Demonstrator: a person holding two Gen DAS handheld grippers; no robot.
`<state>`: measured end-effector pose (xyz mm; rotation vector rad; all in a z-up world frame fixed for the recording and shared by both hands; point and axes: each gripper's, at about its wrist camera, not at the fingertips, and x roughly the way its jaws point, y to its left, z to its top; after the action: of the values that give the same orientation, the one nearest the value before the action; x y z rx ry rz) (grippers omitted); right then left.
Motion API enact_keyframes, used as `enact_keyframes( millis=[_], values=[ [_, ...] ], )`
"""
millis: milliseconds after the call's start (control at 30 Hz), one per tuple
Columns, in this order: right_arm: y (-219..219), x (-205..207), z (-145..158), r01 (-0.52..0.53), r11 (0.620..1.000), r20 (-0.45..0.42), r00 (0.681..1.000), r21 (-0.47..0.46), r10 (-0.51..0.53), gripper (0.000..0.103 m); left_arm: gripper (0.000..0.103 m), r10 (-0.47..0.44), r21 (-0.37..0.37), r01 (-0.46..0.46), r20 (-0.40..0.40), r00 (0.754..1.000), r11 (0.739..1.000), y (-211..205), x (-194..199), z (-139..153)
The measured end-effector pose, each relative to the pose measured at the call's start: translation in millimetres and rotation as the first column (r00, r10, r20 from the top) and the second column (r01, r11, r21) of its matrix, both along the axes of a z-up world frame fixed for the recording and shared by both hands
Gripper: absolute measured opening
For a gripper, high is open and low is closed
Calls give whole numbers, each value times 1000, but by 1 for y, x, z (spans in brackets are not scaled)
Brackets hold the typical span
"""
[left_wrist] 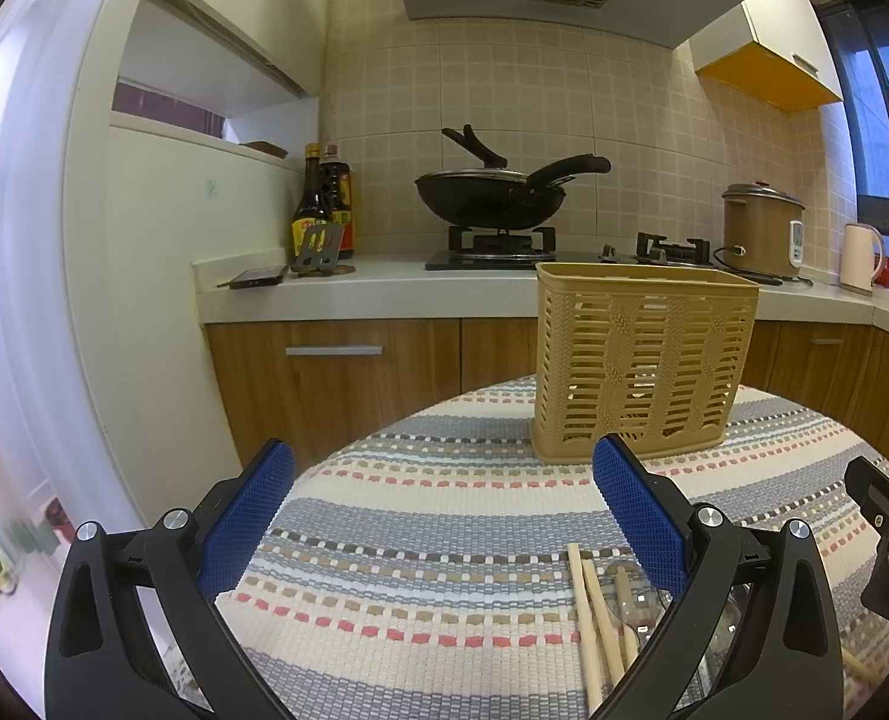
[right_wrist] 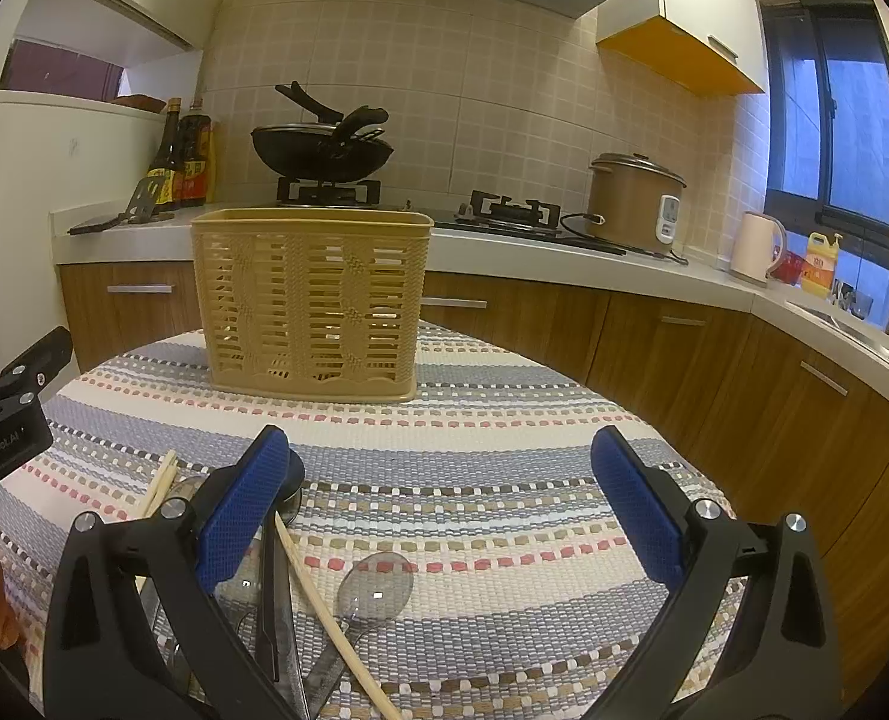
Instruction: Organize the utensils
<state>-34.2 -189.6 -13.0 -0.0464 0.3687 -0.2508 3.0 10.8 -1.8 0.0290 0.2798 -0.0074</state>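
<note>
1. Utensils are lying in a loose heap at the near edge of the tabletop (right_wrist: pixel 504 480), on its striped woven cloth: a clear plastic spoon (right_wrist: pixel 375 588), a long wooden chopstick (right_wrist: pixel 324 606) crossing the spoon's handle, and dark metal pieces (right_wrist: pixel 276 600) partly hidden under the claw's left finger.
2. Two more pale chopsticks (left_wrist: pixel 594 630) are showing side by side in the left wrist view, just beside that claw's right finger.
3. Beyond the heap, a tan slatted utensil basket (right_wrist: pixel 309 300) is standing upright on the cloth, well apart from the utensils.
4. Over the heap, the right claw (right_wrist: pixel 438 504) is hovering with its blue pads spread wide, pinching nothing; the spoon is lying below the gap between them.
5. To its side, the left claw (left_wrist: pixel 444 510) is also standing spread wide and empty, above bare cloth, with the basket ahead and to the right.
6. Behind the tabletop, a kitchen counter (right_wrist: pixel 504 246) is carrying a black wok (right_wrist: pixel 321 150) on a gas burner, sauce bottles (right_wrist: pixel 183 156), a brown rice cooker (right_wrist: pixel 633 204) and a pale kettle (right_wrist: pixel 756 246).
</note>
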Motion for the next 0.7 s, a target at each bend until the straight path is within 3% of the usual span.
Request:
enact_keyframes(
  millis=[700],
  values=[
    [-5,2,0,-5,1000,-5,1000,30,5,96,96,8,-4,-8,-13,1000,1000,3,1,0]
  ],
)
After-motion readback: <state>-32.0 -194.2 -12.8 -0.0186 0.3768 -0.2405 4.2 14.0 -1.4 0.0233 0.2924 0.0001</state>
